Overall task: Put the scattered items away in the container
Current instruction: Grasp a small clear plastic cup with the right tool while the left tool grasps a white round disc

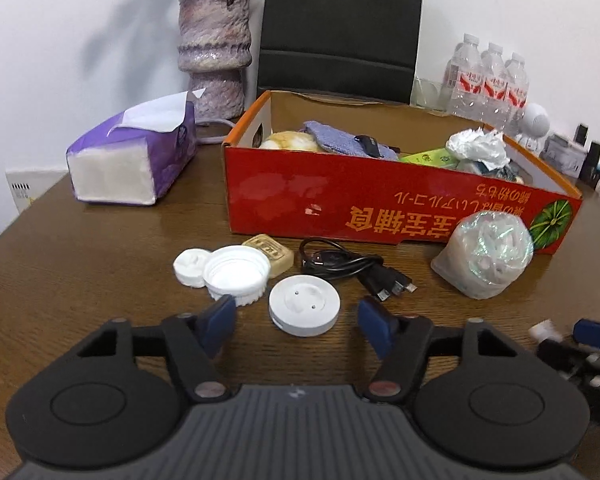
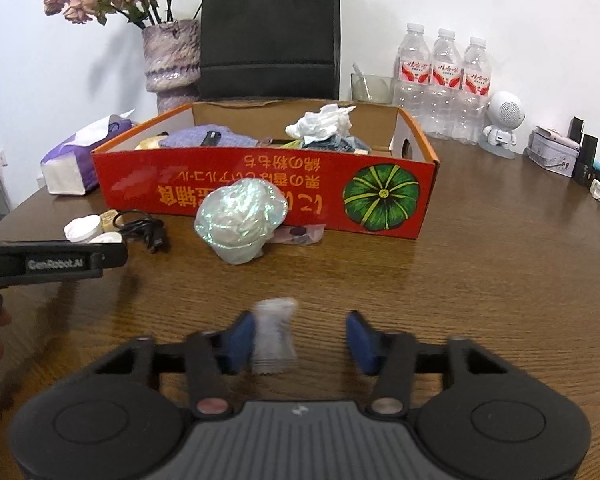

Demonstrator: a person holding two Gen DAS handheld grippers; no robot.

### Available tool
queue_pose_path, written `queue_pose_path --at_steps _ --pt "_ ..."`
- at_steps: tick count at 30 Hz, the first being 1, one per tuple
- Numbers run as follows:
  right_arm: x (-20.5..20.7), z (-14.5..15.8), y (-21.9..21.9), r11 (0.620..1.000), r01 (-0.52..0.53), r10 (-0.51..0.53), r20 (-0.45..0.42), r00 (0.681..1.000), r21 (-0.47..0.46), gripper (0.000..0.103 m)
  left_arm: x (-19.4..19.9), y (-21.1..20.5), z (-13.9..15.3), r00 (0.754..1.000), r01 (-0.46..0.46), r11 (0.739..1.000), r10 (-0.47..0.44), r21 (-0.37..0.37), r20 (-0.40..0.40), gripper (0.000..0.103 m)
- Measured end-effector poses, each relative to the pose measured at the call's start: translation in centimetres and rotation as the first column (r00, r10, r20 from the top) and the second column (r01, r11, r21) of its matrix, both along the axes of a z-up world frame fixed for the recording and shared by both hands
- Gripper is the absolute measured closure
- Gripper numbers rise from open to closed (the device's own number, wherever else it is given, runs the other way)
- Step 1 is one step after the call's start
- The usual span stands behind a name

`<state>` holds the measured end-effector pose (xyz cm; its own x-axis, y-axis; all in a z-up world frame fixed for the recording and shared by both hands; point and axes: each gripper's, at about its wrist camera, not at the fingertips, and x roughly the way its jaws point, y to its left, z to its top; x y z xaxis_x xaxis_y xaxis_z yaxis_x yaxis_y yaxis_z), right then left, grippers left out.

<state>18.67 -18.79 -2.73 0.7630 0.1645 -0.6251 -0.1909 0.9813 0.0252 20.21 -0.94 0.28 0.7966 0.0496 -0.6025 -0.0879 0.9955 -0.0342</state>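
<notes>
One red cardboard box (image 1: 340, 196) sits at the back-middle of my brown bench (image 2: 480, 264), open-topped, with upside-down yellow East Asian characters along its front wall and one green pumpkin picture (image 2: 381, 196) at its right end. Inside it I count one purple cloth (image 1: 340, 138), one crumpled white wad (image 1: 478, 144) and one green packet (image 1: 428, 158); more lies under them that I cannot make out.

In front of the box, still on the bench: two white caps, one small (image 1: 190, 266) and one large ribbed (image 1: 238, 276), touching each other; one tan soap-like block (image 1: 270, 254) with embossed writing too small to read; one white round puck (image 1: 304, 310); one coiled black cable (image 1: 352, 270); and one shiny plastic-wrapped bundle (image 2: 240, 220) against the box front.

My left gripper (image 1: 298, 324) has its fingers spread wide with nothing held, the puck lying just ahead between them. My right gripper (image 2: 302, 338) is wide open too; one small blurred clear packet (image 2: 274, 338) sits against its left finger, ungripped. The left tool's side reads "GenRobot.AI" in the right wrist view.

Further out: one purple tissue pack (image 1: 134, 156), one vase (image 2: 172, 62) of dried flowers, one black bag (image 2: 268, 32), three water bottles (image 2: 444, 80) with red labels, and one white robot figure (image 2: 502, 124).
</notes>
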Motion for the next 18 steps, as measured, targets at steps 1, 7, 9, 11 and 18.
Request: queue_pose_path --at_steps 1,7,9,11,18 --pt "0.0 0.0 -0.1 1.000 0.002 -0.002 0.003 1.000 0.000 0.083 0.0 0.0 0.0 1.000 0.005 1.000 -0.005 -0.003 0.004 0.061" --pt "0.0 0.1 -0.4 1.000 -0.005 0.005 0.006 1.000 0.024 0.085 -0.3 0.1 0.1 0.999 0.039 0.999 -0.039 -0.007 0.011 0.063" --pt "0.1 0.0 -0.6 1.000 0.002 -0.003 0.006 1.000 0.031 0.085 -0.4 0.0 0.1 0.999 0.043 0.999 -0.043 -0.009 0.012 0.063" --pt "0.2 0.1 -0.7 0.999 0.009 -0.010 0.003 1.000 0.040 0.085 -0.6 -0.1 0.1 0.999 0.048 0.999 -0.048 -0.008 0.012 0.063" --pt "0.6 0.9 -0.5 0.999 0.014 -0.015 0.021 1.000 0.049 0.085 -1.4 -0.5 0.5 0.998 0.065 0.998 -0.064 -0.014 0.019 0.063"
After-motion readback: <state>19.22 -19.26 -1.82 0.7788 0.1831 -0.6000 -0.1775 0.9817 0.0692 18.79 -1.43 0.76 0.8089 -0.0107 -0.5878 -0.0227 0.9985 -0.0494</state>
